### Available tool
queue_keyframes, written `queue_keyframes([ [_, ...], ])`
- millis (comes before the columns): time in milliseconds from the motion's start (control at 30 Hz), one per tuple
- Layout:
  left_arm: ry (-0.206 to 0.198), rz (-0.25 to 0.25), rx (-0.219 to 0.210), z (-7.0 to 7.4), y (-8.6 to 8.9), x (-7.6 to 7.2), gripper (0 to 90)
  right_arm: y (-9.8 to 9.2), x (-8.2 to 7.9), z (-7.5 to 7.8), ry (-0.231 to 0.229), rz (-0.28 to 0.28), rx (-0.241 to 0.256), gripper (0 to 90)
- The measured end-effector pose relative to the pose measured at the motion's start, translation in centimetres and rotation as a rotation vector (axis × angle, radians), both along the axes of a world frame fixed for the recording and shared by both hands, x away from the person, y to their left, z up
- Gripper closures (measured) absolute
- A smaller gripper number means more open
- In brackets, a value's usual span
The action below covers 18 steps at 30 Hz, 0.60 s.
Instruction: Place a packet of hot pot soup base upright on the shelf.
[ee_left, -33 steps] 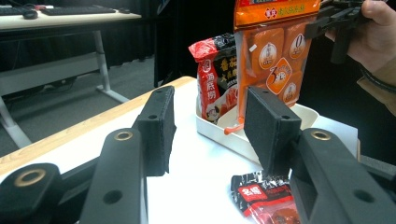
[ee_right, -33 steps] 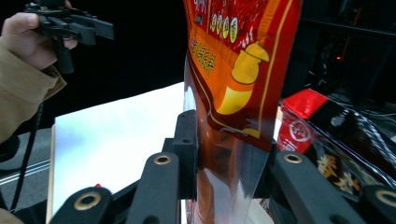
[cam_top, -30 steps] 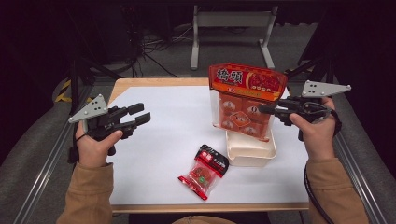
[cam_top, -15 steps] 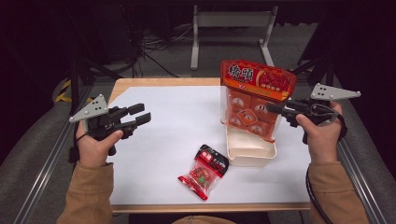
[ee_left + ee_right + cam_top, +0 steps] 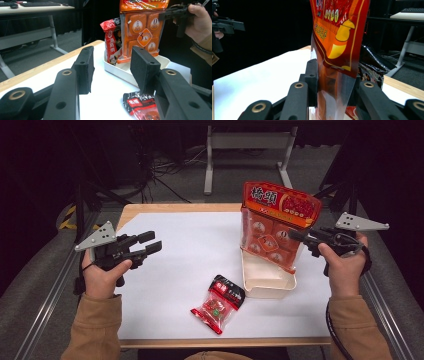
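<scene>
One thin edge of the orange snack bag (image 5: pixel 277 227), centre right, pinched by my right gripper (image 5: pixel 295 236); it may slip. My left gripper (image 5: pixel 150 243) is spread.

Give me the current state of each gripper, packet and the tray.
Right gripper: shut on orange packet.
Orange packet: upright, bottom edge inside the tray.
Left gripper: open, holding nothing.
White tray: on the table.
Small red packet: flat on the table, beside the tray.
</scene>
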<state>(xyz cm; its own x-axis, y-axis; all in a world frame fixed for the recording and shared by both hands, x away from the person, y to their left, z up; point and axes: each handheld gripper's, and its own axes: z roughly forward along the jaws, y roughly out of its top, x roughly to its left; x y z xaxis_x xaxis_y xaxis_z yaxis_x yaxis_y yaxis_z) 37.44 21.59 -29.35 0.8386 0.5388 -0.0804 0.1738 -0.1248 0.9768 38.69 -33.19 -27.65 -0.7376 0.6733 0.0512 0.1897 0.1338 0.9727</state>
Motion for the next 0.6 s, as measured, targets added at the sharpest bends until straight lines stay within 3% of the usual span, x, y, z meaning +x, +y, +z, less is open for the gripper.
queue_keyframes([
  [567,-0.001,-0.003,-0.001,0.0,0.2,-0.1,54.8,0.2,0.1,-2.5,0.030,-0.036,-0.025,71.0],
  [600,0.001,-0.004,-0.001,0.0,0.1,-0.1,54.8,0.6,0.2,-2.8,0.036,-0.068,-0.077,71.0],
])
